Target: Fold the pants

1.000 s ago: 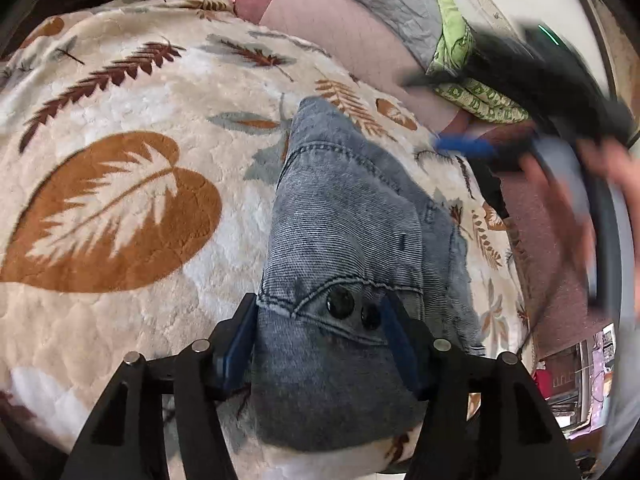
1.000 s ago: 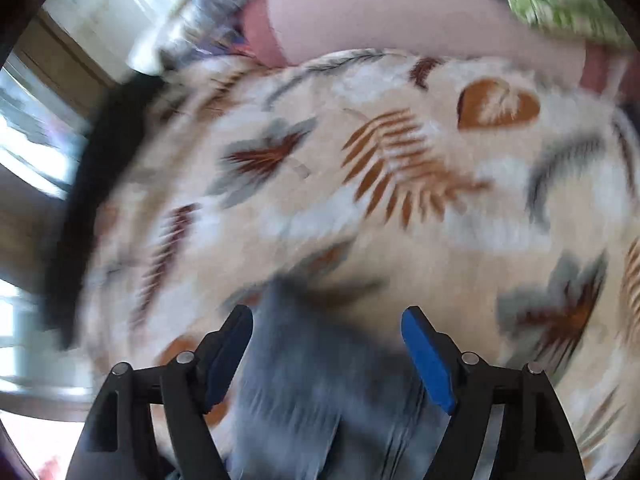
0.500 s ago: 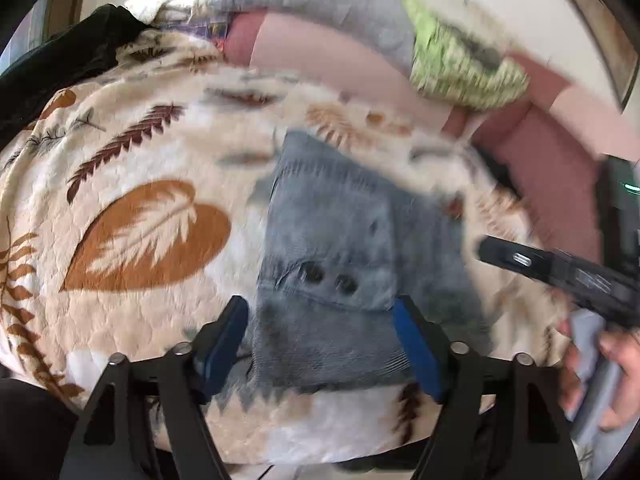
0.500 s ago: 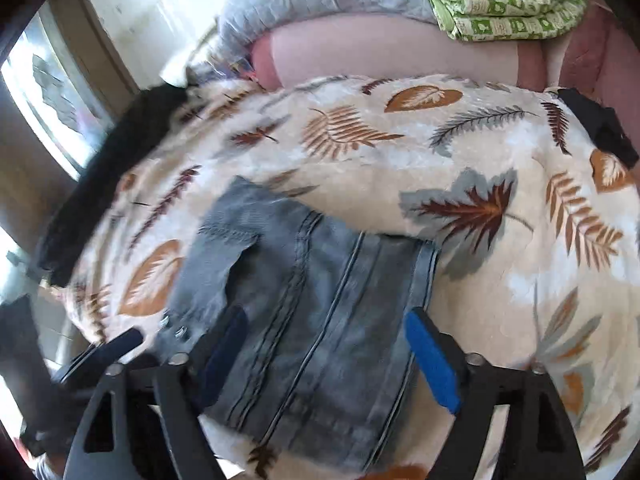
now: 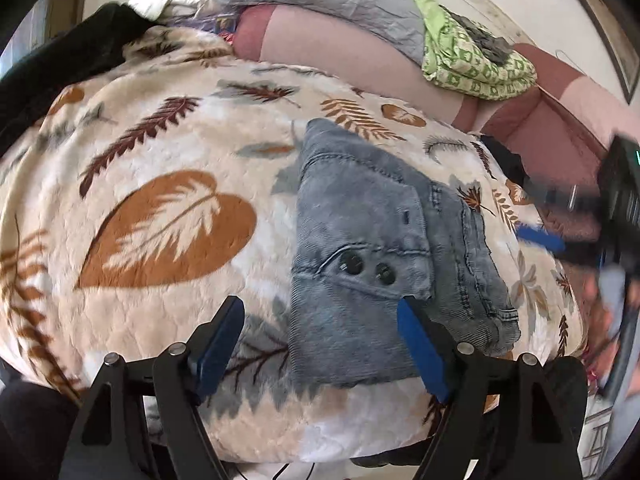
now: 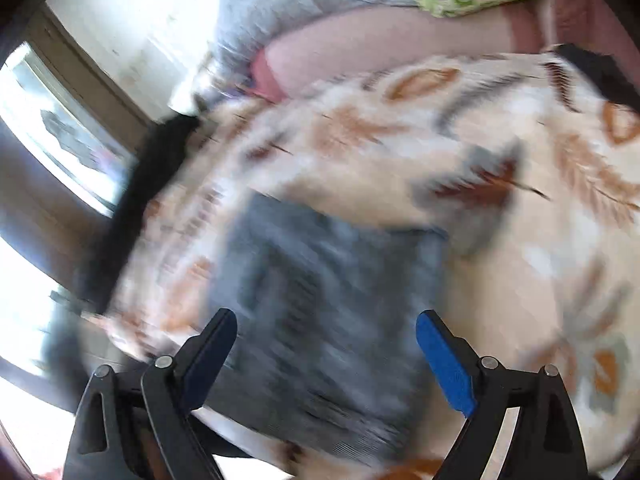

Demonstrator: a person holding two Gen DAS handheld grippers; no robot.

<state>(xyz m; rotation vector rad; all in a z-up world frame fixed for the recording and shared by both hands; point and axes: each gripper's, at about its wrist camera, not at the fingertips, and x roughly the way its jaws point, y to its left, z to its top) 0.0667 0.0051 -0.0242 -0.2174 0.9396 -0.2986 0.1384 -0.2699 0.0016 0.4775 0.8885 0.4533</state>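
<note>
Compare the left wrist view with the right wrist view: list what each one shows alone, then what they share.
Left wrist only: the two dark buttons on the folded jeans, sharp, the right tool blurred at the right edge, and the left tool, open, pads clear of the denim.

Right wrist only: a bright window on the left, and the right tool's jaws opening with nothing gripped.

Both: the jeans on the leaf-print blanket, the green patterned cloth and the grey pillow.
</note>
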